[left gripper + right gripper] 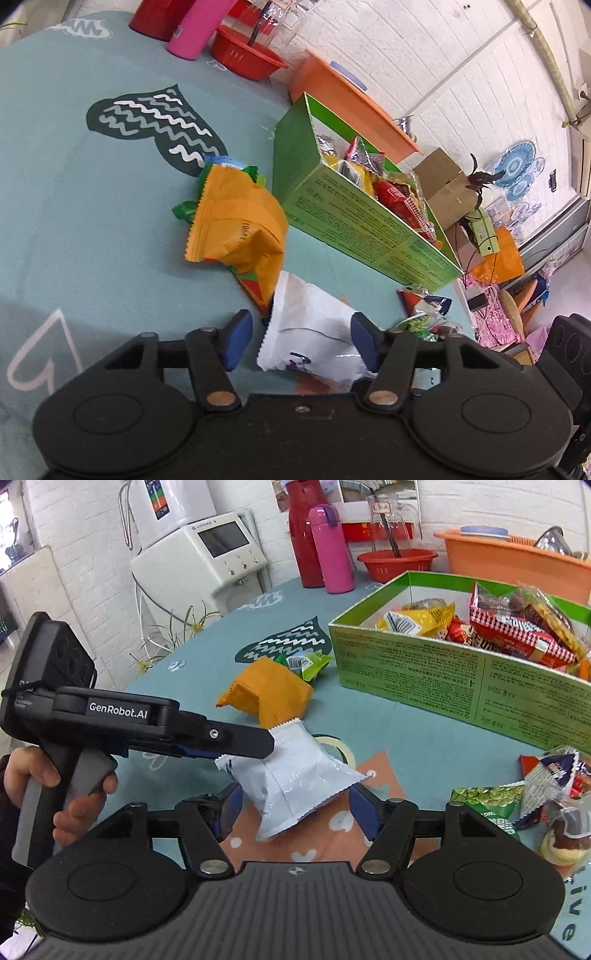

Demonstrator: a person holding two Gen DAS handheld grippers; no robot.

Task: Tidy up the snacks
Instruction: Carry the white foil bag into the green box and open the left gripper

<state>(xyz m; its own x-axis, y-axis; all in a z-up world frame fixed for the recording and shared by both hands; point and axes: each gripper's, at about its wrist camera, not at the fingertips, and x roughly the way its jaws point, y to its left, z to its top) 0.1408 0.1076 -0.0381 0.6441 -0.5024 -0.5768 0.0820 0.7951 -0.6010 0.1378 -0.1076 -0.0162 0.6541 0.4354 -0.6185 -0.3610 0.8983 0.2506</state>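
Observation:
A white snack packet (pixel 310 332) (pixel 288 771) lies on the teal tablecloth. My left gripper (pixel 301 339) straddles it with its jaws apart; a gap shows at the left pad (pixel 236 339). In the right wrist view the left gripper (pixel 267 744) reaches over the packet's far end from the left. My right gripper (pixel 297 812) is open around the packet's near end, with its pads clear of it. Behind lie an orange packet (pixel 240 221) (pixel 269 690) and a small green one (pixel 306 662). The green box (pixel 354 218) (pixel 424 672) holds several snacks.
Loose snacks (pixel 487 801) (pixel 424 306) lie at the table's right edge. At the back stand a pink bottle (pixel 332 550), a red bottle (pixel 301 535), a red bowl (pixel 397 563) and an orange basin (pixel 517 557). A hand (pixel 33 775) holds the left gripper's handle.

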